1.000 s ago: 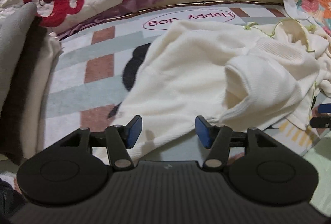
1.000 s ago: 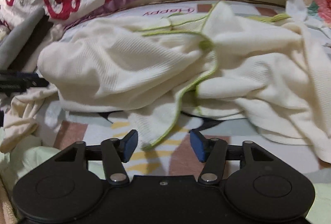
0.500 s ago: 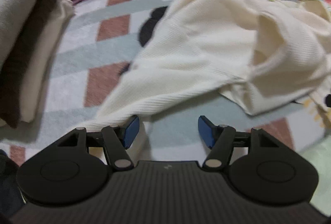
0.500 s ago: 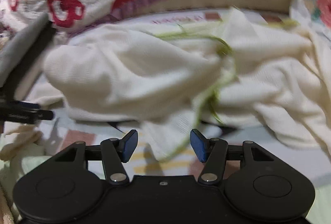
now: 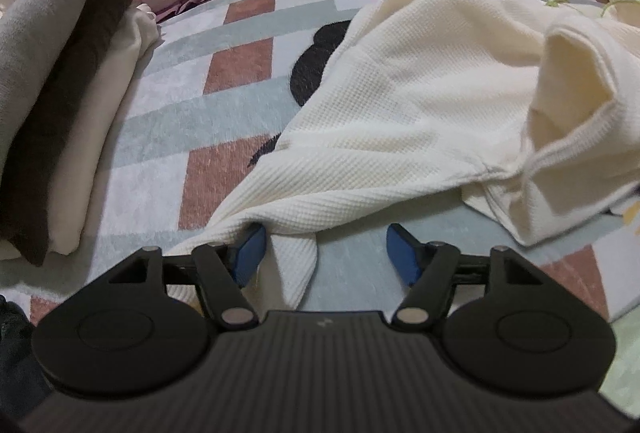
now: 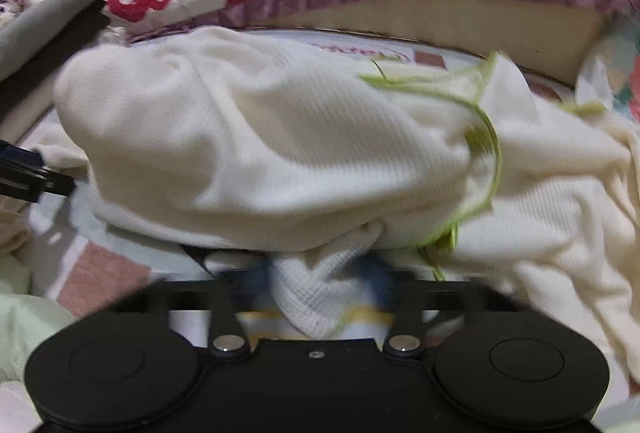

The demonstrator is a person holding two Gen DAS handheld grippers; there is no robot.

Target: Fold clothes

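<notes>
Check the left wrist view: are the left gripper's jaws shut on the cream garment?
No. The left gripper stands open, a fold of the cream garment lying between its pads unpinched.

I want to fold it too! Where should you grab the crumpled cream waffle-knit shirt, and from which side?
Probably the narrow end of the cream waffle-knit shirt that trails toward the camera, coming from the near side. That end lies thin and flat on the checked mat, already between the pads of the open left gripper, unlike the bunched middle.
</notes>
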